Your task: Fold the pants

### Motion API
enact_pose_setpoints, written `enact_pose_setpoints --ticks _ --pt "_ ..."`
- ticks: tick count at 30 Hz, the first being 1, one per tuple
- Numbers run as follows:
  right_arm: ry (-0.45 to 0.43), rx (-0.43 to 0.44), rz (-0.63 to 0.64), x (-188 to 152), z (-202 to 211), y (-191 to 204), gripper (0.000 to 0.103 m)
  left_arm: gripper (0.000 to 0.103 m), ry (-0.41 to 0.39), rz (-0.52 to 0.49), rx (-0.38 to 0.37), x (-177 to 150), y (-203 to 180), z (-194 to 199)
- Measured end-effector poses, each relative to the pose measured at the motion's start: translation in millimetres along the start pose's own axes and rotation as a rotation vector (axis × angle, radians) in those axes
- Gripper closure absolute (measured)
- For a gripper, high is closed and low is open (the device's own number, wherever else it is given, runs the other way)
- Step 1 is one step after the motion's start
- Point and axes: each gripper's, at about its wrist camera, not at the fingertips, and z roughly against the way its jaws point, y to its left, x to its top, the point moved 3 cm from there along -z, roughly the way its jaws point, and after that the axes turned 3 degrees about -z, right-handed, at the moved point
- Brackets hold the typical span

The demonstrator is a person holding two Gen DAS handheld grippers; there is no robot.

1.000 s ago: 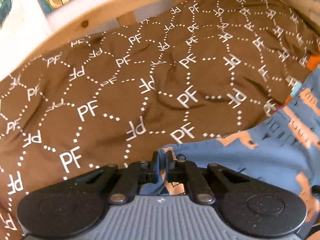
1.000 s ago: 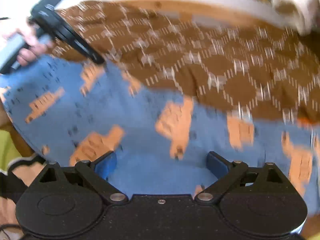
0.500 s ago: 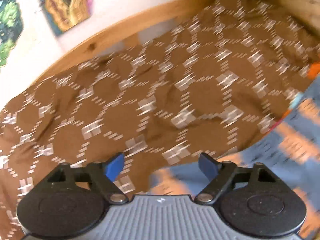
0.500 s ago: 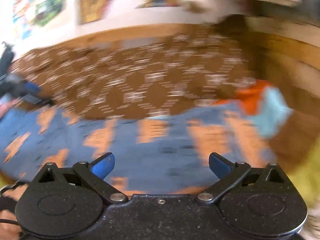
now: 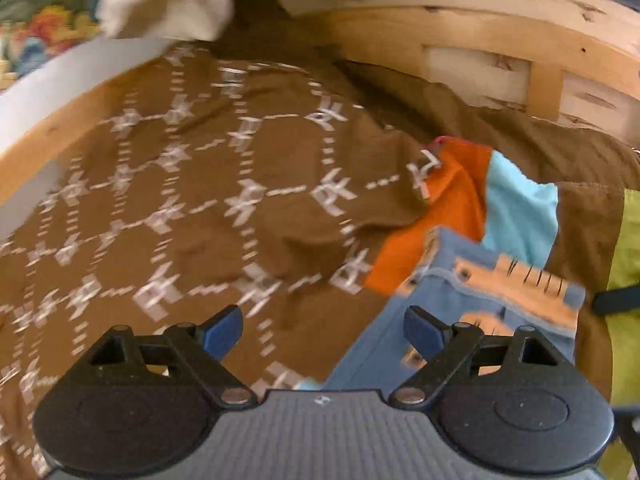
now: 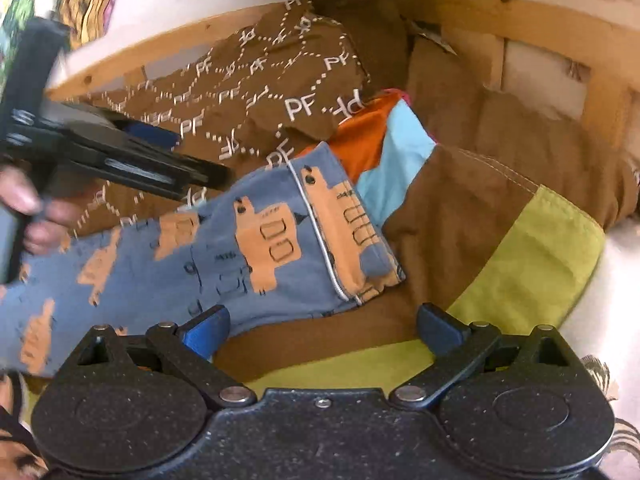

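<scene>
The blue pants with orange truck prints (image 6: 248, 248) lie flat on the brown bed cover, one end with a white-piped cuff toward the right. In the left wrist view that end (image 5: 492, 300) lies at the lower right. My left gripper (image 5: 323, 330) is open and empty, above the pants' edge; it also shows in the right wrist view (image 6: 160, 160), over the pants' far edge. My right gripper (image 6: 323, 330) is open and empty, just near of the pants' cuff end.
A brown "PF" patterned cover (image 5: 200, 200) spreads over the bed. An orange and light-blue cloth (image 6: 384, 140) lies beyond the pants. A lime-green cloth (image 6: 528, 272) sits at the right. A wooden bed frame (image 5: 480, 28) runs behind, with a white cloth (image 5: 168, 0) on it.
My left gripper was shut on the pants' edge, then let go and opened. Both grippers swung right toward the pants' cuff end.
</scene>
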Motion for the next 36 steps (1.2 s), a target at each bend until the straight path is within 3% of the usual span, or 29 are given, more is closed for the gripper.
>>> enact_pose_setpoints --ticks 4,9,12,15,17,19,21,24,28,31,36 --pt "-0.011 0.106 -0.157 13 -4 -19 0.003 0.009 0.014 -0.026 -0.004 8 -9 -21" --pt "-0.021 0.106 -0.258 18 -9 -28 0.015 0.006 0.044 -0.024 -0.007 8 -9 -29" --pt "-0.039 0.068 -0.309 15 -7 -33 0.032 0.006 0.061 0.015 -0.020 7 -4 -32" --pt "-0.043 0.046 -0.381 12 -8 -38 0.056 0.006 0.073 0.038 -0.014 10 1 -31" --pt "-0.054 0.027 -0.396 11 -8 -41 0.080 0.006 0.075 0.042 0.005 13 2 -23" --pt "-0.082 0.043 -0.417 10 -4 -42 0.085 0.006 0.069 0.053 0.013 15 4 -13" --pt "-0.131 0.028 -0.356 10 2 -33 0.086 0.006 0.072 0.081 0.002 17 8 -2" --pt "-0.201 -0.010 -0.168 11 12 -8 0.087 0.007 0.075 0.157 -0.043 19 14 16" --pt "-0.249 -0.051 0.089 7 19 30 0.087 0.007 0.085 0.295 -0.191 27 24 33" --pt "-0.257 -0.083 0.239 0 19 50 0.087 0.007 0.157 0.423 -0.324 30 29 29" --pt "-0.248 -0.109 0.371 -12 15 68 0.087 0.012 0.238 0.541 -0.422 23 17 24"
